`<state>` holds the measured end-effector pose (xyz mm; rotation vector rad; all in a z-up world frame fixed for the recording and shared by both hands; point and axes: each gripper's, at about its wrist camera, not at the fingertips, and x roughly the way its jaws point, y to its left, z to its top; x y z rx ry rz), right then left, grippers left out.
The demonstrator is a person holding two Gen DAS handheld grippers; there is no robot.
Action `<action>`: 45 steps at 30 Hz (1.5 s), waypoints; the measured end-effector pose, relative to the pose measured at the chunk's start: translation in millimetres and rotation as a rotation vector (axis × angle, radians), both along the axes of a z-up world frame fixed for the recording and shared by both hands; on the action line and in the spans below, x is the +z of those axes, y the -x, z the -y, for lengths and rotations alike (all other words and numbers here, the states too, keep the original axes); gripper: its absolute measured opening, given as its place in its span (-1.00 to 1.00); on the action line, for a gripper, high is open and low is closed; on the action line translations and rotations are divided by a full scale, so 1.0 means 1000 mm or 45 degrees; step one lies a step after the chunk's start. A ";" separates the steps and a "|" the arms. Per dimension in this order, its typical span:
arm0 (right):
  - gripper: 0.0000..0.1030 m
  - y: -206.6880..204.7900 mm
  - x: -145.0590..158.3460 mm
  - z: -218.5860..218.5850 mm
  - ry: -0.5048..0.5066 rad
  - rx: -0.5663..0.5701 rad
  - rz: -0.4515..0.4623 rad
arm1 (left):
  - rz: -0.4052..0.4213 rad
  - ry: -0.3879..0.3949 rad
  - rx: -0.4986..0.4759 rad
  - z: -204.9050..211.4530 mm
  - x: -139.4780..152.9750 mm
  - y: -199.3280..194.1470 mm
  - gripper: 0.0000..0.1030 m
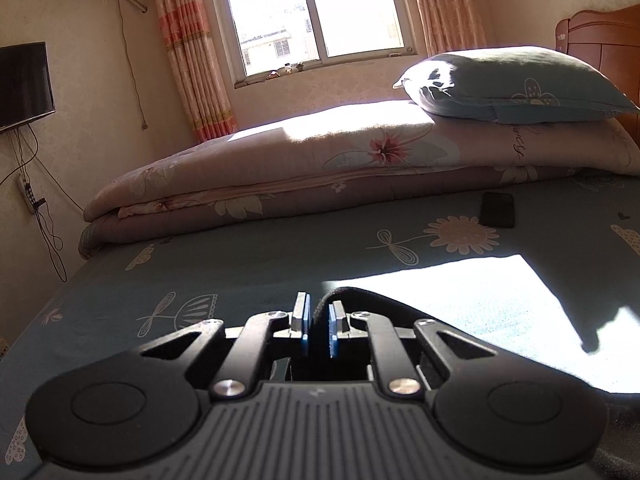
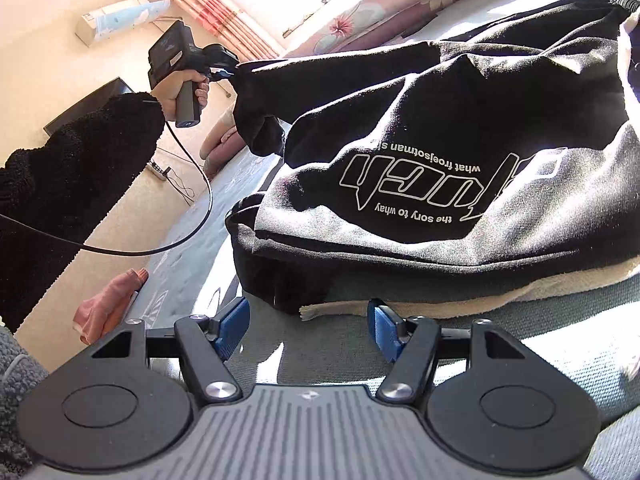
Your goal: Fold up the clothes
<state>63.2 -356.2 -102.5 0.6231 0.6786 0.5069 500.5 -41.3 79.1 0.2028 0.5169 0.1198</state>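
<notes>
A black sweatshirt (image 2: 460, 120) with white outline lettering lies bunched on the teal bed sheet (image 2: 320, 352), on top of a beige cloth (image 2: 520, 296). Its sleeve (image 2: 320, 76) is stretched out to the left and held up off the bed by my left gripper (image 2: 224, 72), whose jaws stand narrow on the cuff. In the left wrist view the left gripper (image 1: 319, 312) shows black fabric (image 1: 380, 304) between and behind its blue pads. My right gripper (image 2: 308, 324) is open just in front of the sweatshirt's hem, with nothing between its fingers.
A folded floral quilt (image 1: 280, 168) and a pillow (image 1: 520, 84) lie at the far side of the bed. A dark phone (image 1: 497, 209) rests on the sheet. A pink garment (image 2: 108, 312) sits at the bed's left edge. A person's black sleeve (image 2: 72, 168) reaches in from the left.
</notes>
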 end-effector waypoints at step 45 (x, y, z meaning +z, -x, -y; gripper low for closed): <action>0.39 -0.002 -0.005 -0.001 -0.045 0.002 -0.006 | -0.280 0.182 -0.152 -0.031 -0.141 0.032 -0.72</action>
